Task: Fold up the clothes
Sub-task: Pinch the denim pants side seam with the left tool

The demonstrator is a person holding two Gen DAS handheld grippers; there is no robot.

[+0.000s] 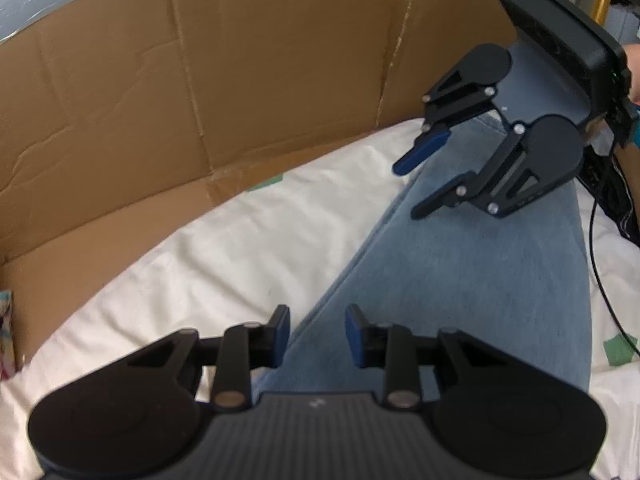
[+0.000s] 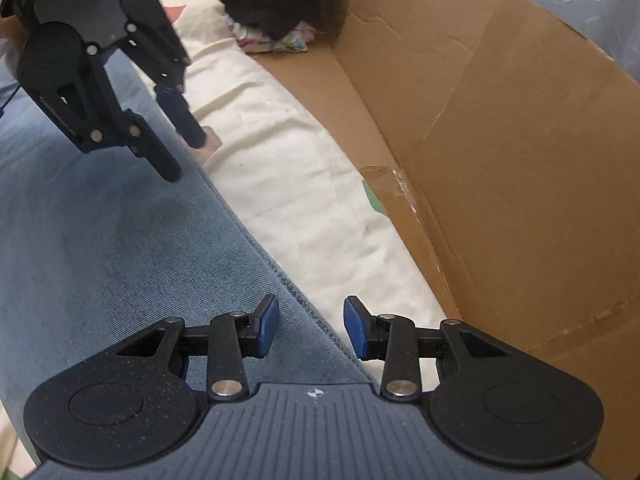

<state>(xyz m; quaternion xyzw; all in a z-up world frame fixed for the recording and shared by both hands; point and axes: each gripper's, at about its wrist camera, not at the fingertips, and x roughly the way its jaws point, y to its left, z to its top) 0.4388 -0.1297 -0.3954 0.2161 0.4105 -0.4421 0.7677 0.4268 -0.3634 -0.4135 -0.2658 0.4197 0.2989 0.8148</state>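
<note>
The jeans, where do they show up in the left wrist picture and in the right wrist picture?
Left wrist view: the jeans run from the bottom centre up toward the upper right, on the cream sheet.
Right wrist view: the jeans fill the left side, down to the bottom centre.
Shared landmark: the cardboard wall beyond the sheet, along the top in the left view, at right in the right view.

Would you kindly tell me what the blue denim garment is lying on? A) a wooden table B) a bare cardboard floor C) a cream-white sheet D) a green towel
C: in both wrist views the denim garment lies on a cream-white sheet, with the cardboard wall standing beside it.
</note>
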